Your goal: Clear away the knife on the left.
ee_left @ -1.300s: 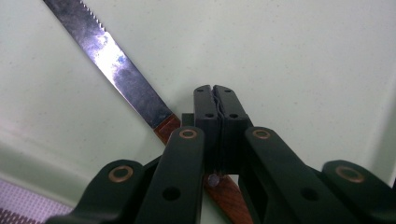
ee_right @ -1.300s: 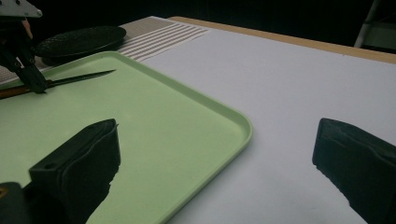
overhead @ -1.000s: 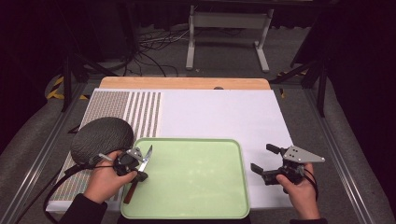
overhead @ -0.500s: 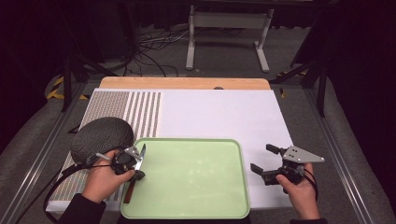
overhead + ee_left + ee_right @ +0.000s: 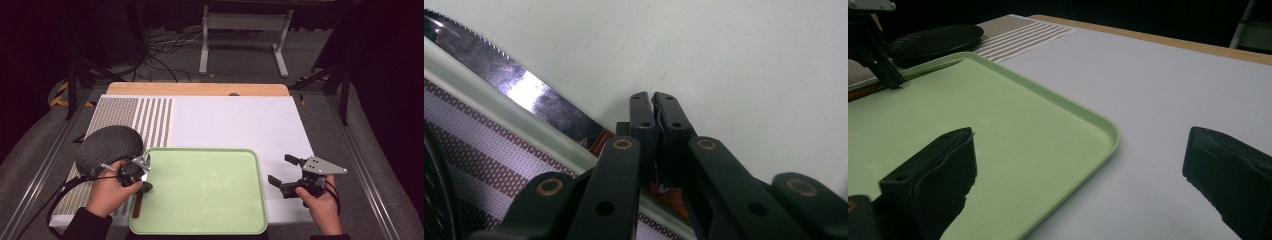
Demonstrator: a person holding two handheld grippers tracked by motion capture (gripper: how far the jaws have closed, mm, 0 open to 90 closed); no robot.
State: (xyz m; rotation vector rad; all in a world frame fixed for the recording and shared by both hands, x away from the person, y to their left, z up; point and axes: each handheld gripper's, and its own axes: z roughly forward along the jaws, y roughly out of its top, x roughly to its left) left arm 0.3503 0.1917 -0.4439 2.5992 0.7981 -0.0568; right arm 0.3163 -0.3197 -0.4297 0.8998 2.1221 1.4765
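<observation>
Object: serrated steel knife with a brown wooden handle [image 5: 519, 85], lying across the near left rim of the pale green plastic tray [image 5: 200, 200] on the worktop.
Left tongs [image 5: 655, 107]: pressed together, pinching the knife at the handle.
Right tongs [image 5: 285, 172]: spread, holding nothing, right of the tray.
Handling: judged stiff, light, blade slick and sharp.
Grip point: the handle, close to the blade.

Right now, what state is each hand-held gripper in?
Left hand-held gripper: closed on the knife near its handle, at the green tray's edge.
Right hand-held gripper: open, holding nothing.
</observation>
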